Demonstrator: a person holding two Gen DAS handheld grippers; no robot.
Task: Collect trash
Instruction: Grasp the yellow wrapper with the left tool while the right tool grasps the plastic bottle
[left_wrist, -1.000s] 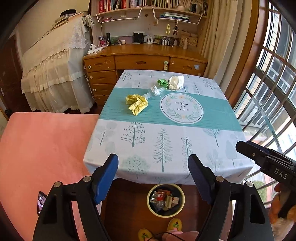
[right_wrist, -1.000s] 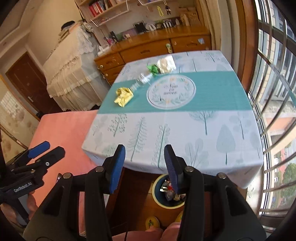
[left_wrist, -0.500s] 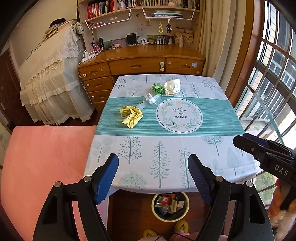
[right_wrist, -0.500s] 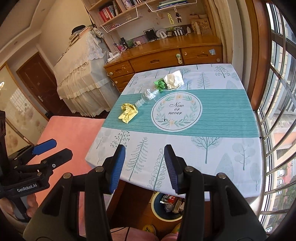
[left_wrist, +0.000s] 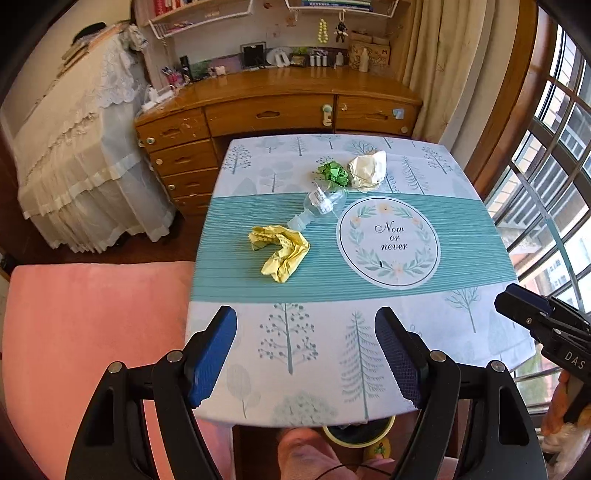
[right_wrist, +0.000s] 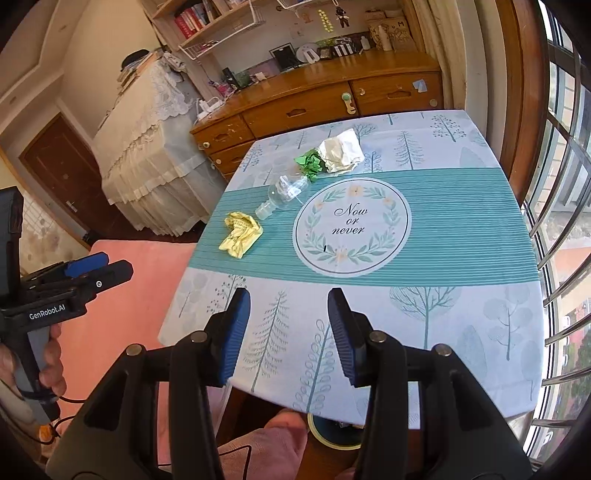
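On the tablecloth lie a crumpled yellow paper (left_wrist: 281, 250) (right_wrist: 241, 234), a clear plastic bottle (left_wrist: 320, 207) (right_wrist: 284, 195) on its side, a green crumpled paper (left_wrist: 333, 174) (right_wrist: 311, 162) and a white crumpled paper (left_wrist: 368, 170) (right_wrist: 341, 150). My left gripper (left_wrist: 306, 357) is open and empty above the table's near edge. My right gripper (right_wrist: 289, 331) is open and empty above the near edge too. The trash bin (left_wrist: 357, 432) (right_wrist: 332, 432) sits under the table's near edge, mostly hidden.
The table (left_wrist: 465, 236) has a tree-patterned cloth with a round "Now or never" print. A pink cushion (left_wrist: 92, 332) lies to the left. A wooden desk (left_wrist: 280, 107) stands behind. Window bars (left_wrist: 554, 155) run along the right.
Both grippers have risen and moved forward over the table's near edge. The bin has slipped mostly out of sight under the table. Both stay open.
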